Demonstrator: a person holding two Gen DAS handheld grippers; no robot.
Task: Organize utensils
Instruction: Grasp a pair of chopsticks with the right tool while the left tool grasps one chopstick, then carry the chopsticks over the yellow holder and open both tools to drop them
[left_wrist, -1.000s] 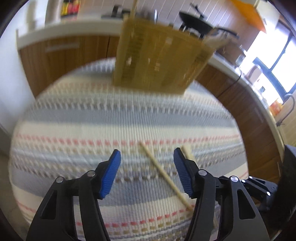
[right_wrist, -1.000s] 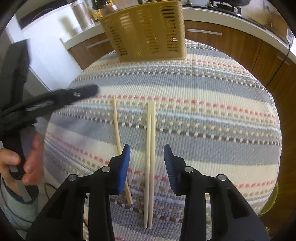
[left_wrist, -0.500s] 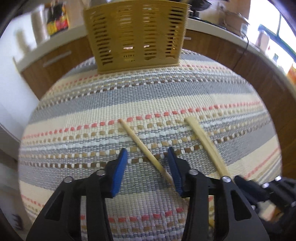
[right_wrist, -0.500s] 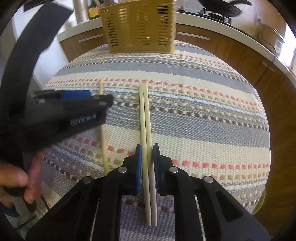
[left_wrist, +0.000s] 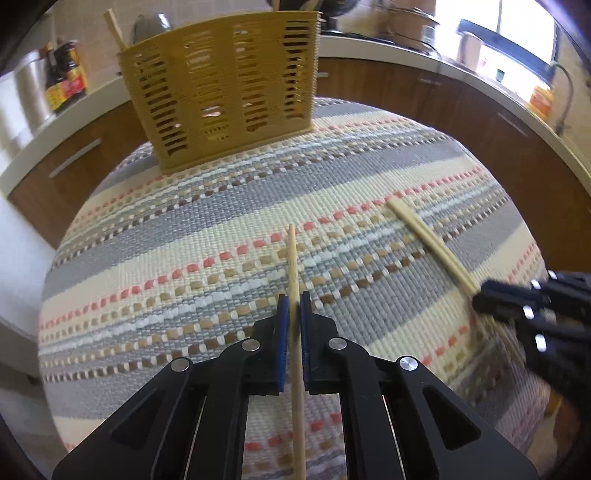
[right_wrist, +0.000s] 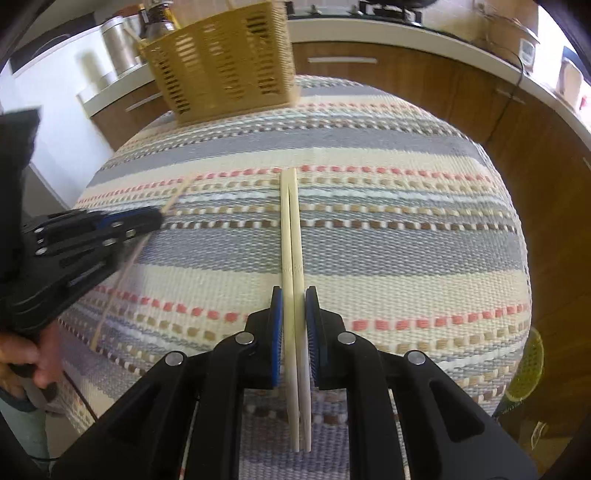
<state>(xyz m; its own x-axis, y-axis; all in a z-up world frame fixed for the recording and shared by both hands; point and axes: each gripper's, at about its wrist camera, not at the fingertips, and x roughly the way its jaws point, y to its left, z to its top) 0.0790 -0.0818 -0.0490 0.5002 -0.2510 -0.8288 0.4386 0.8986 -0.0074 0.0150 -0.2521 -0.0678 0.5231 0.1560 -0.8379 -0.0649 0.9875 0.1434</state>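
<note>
Step in hand: both grippers close on chopsticks lying on the striped cloth (left_wrist: 184, 266) that covers the bench.
Left gripper (left_wrist: 290, 306): jaws have just been closing; they now pinch the single chopstick (left_wrist: 293, 258), which runs straight out between the pads.
Right gripper (right_wrist: 294, 301): jaws closed on the chopstick pair (right_wrist: 290, 221), both sticks side by side and touching.
Method: lift each load level and keep the pair clamped evenly so neither stick slips; carry to the yellow slotted basket (left_wrist: 229, 85) at the far edge of the cloth and lower it in end first.
Count, chopsticks on cloth: three.
Count, basket: one; one stick (left_wrist: 115, 29) already protrudes from it.
Count, grippers: two.
</note>
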